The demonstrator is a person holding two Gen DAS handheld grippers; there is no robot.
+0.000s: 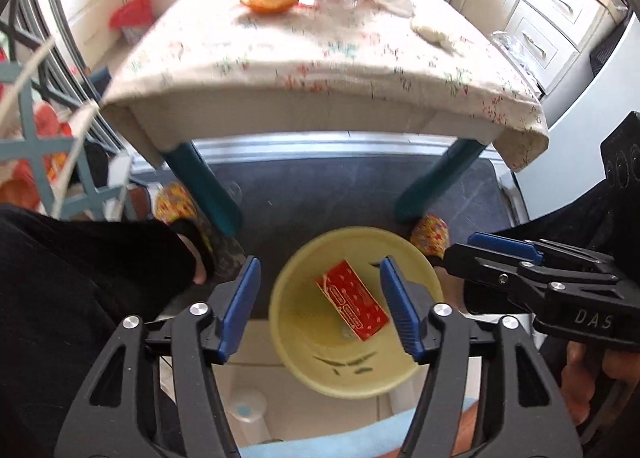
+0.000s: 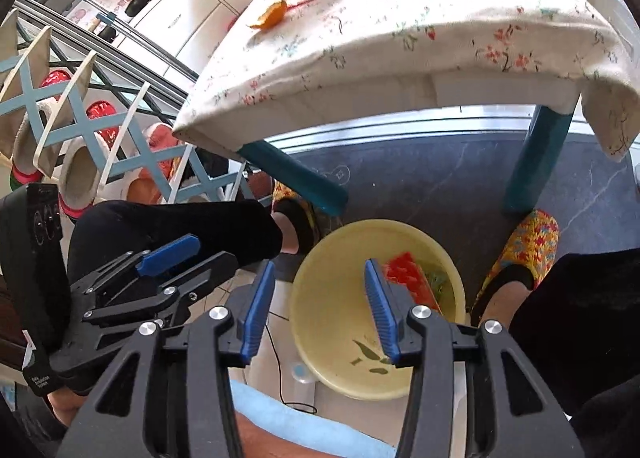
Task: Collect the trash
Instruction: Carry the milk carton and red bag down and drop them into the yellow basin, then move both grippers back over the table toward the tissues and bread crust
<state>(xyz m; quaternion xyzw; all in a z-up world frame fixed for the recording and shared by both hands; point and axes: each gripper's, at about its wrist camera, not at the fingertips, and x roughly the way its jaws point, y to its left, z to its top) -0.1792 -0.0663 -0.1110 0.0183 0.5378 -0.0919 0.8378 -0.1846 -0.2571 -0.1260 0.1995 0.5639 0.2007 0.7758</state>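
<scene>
grippers: i am holding the left gripper (image 1: 320, 308) and right gripper (image 2: 318, 308) released, both empty, over the yellow bin (image 1: 416, 378).
next trash: orange peel (image 1: 269, 2) is lying ahead at the table (image 1: 320, 70)'s far edge, long axis crosswise, neither hand clearly nearer.

A flat red printed cardboard box (image 1: 352, 306) lies tilted inside the round pale-yellow plastic bin (image 1: 304, 370) on the floor; green scraps (image 1: 344, 364) lie beside it.

Both grippers, left gripper (image 1: 320, 308) and right gripper (image 2: 318, 310), are black plastic frames with ribbed blue pads (image 1: 240, 300) and shiny silver screws (image 1: 199, 309). The right one has "DAS" lettering at 3 o'clock in the left view. The person wears black trousers (image 2: 180, 226) and floral yellow slippers (image 2: 528, 246).
</scene>
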